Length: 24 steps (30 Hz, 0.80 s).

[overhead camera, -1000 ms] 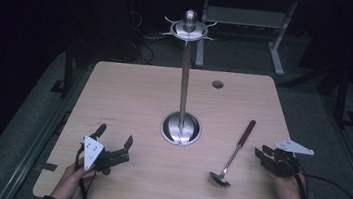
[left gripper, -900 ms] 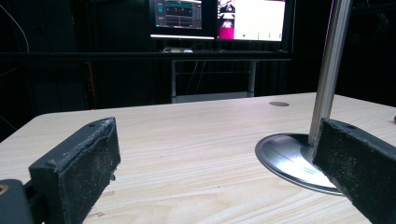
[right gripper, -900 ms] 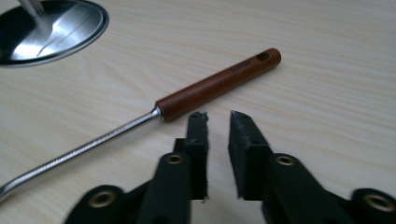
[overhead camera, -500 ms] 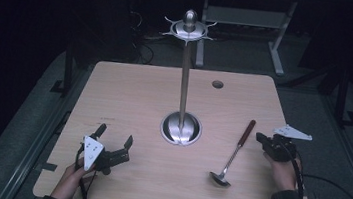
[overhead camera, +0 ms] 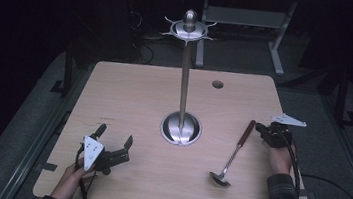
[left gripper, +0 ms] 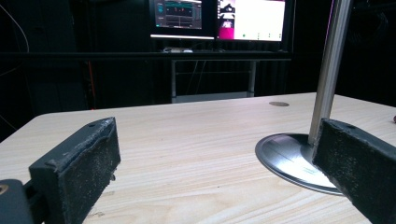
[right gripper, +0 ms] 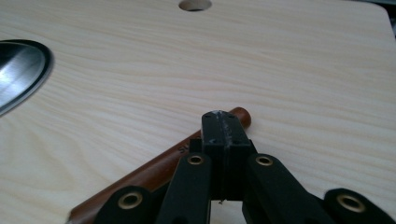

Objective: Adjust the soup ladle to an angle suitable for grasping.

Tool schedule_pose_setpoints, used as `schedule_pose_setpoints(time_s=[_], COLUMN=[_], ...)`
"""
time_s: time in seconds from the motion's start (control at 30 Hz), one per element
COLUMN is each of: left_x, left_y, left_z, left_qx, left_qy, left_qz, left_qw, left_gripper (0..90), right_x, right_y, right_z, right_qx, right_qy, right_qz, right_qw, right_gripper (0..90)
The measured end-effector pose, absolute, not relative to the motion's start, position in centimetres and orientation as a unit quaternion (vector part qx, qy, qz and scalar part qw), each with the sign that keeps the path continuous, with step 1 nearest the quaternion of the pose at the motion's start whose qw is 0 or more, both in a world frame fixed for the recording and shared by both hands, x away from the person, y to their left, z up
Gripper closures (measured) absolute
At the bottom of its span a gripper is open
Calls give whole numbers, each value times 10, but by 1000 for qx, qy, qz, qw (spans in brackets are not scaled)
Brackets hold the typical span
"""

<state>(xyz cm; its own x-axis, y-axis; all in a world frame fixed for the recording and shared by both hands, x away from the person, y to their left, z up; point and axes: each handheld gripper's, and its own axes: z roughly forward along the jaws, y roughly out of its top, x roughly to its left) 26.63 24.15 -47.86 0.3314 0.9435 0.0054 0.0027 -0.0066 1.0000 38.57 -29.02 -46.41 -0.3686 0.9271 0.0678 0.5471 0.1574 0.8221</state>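
A metal ladle (overhead camera: pixel 230 158) with a brown wooden handle (right gripper: pixel 140 179) lies on the table's right side, bowl toward the front. My right gripper (overhead camera: pixel 263 131) is shut, its jaws pressed together with nothing between them, tips (right gripper: pixel 224 125) right over the handle's far end. A tall metal hook stand (overhead camera: pixel 184 80) rises from a round base (overhead camera: pixel 181 129) at the table's middle. My left gripper (overhead camera: pixel 116 136) rests open at the front left, pointing toward the stand. Between its wide-apart pads (left gripper: pixel 88 149) I see bare wood and the stand's base (left gripper: pixel 285 158).
The wooden table (overhead camera: pixel 134 95) has a round cable hole (overhead camera: pixel 218 84) at the back right. Monitors (left gripper: pixel 219 18) and a metal frame stand in the dark behind the table. Cables trail from both grippers off the front edge.
My right gripper has moved forward and a little left, from beside the ladle's handle up to the handle's far end. The left gripper and the ladle have stayed put.
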Motion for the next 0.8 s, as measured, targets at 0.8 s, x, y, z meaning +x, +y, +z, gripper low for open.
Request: schedule_pose_setpoints(time_s=[0.8], left_x=[266], left_y=[241], left_z=[-479], left_qx=[579], left_qy=[408], left_qz=[410], left_qw=[575], left_gripper=[2], right_x=[393], right_y=[-286], right_z=[-480], right_qx=[505], right_qy=[738], right_qz=[399], right_qw=[204], right_gripper=[898])
